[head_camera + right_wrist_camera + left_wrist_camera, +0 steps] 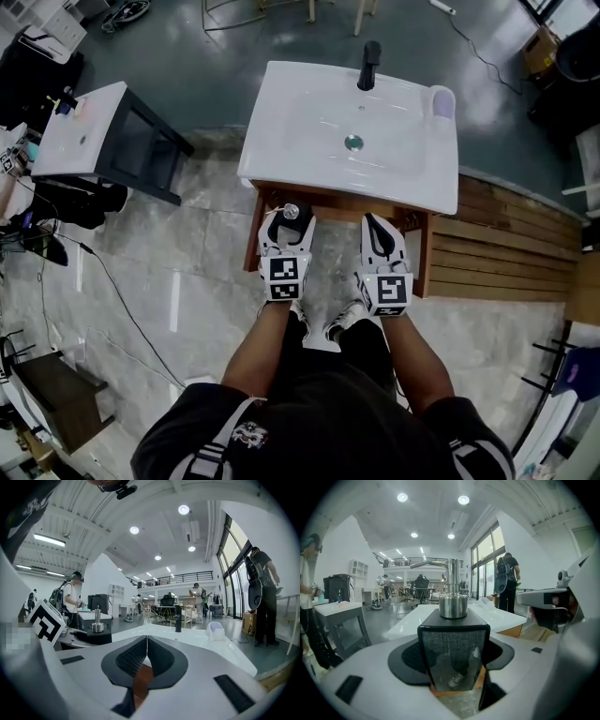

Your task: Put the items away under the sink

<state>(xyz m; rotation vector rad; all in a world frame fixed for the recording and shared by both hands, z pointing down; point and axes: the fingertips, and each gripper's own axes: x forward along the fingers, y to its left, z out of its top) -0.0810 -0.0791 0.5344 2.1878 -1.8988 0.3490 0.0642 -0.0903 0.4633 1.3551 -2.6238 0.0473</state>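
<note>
Under a white sink, a wooden cabinet is faced. A dispenser is pinched upright by the left gripper at its opening, likely for stowing; the right gripper is pressed together, empty.

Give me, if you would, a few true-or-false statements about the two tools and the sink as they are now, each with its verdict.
1. The left tool grips a dark pump dispenser. True.
2. The right tool holds a bottle. False: its jaws are shut together with nothing between them.
3. The faucet on the white sink is black. True.
4. The pale cup stands at the sink's front left corner in the head view. False: it stands at the back right corner, beside the faucet.
</note>
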